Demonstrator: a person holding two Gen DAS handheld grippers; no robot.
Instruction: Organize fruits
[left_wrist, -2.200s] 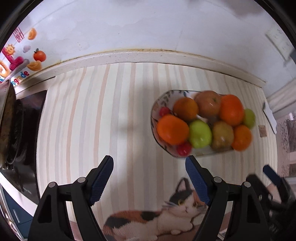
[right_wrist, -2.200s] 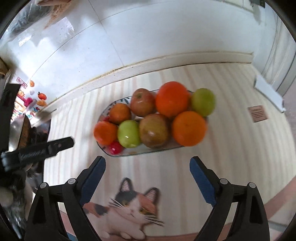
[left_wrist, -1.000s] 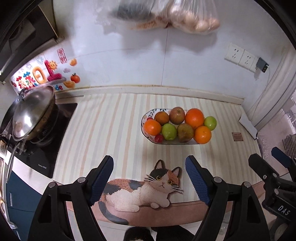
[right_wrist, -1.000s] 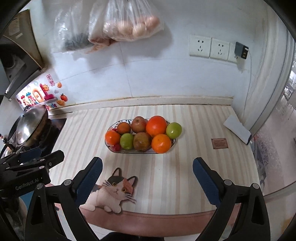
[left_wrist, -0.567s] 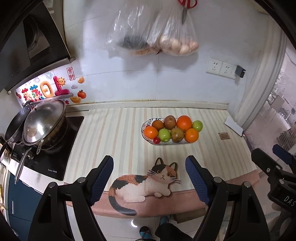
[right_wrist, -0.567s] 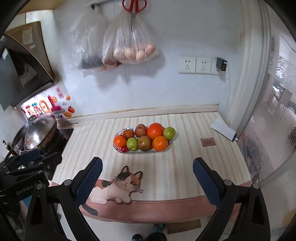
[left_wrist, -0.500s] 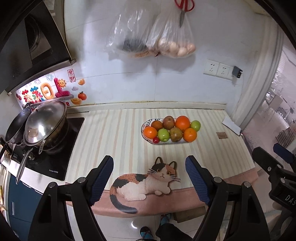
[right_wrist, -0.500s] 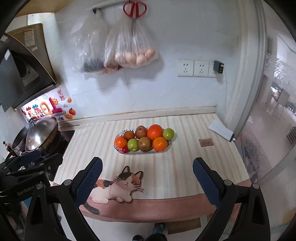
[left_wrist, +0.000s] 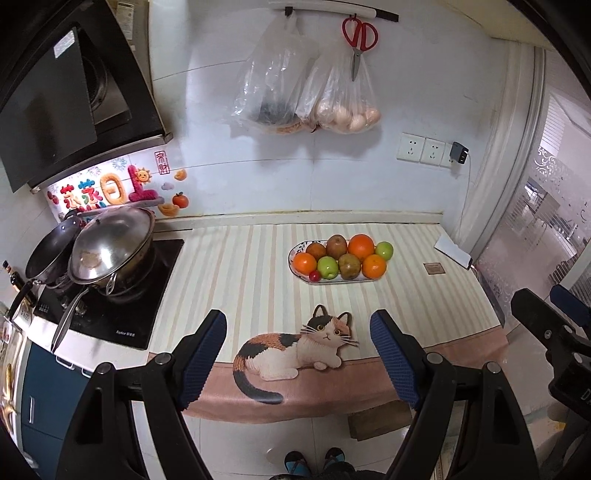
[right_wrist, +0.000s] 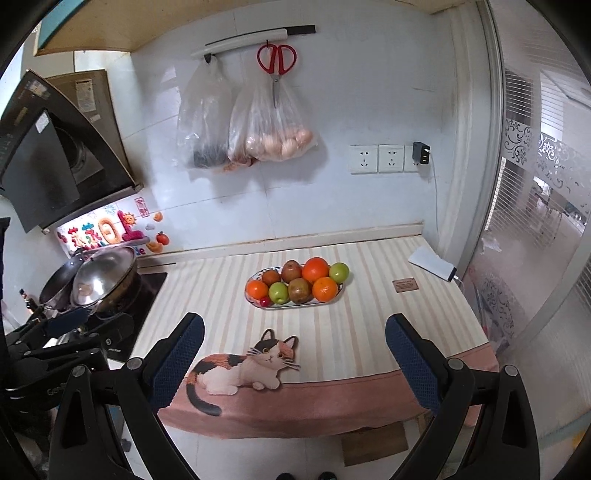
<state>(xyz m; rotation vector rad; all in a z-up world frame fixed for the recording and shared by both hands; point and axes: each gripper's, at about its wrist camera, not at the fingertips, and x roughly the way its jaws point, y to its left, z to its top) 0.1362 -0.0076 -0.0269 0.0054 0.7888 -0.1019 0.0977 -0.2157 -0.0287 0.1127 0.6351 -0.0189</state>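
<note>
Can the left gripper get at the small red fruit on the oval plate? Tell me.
Probably yes. The left gripper is open and empty, the striped counter between is bare, and the small red fruit sits at the plate's near edge.

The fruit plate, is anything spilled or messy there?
Nothing stands out. All the fruit sits piled on the plate, none on the striped counter. One green apple perches at the plate's far right end, but it looks settled.

A home kitchen — range hood, lidded wok on a cooktop, hanging scissors.
</note>
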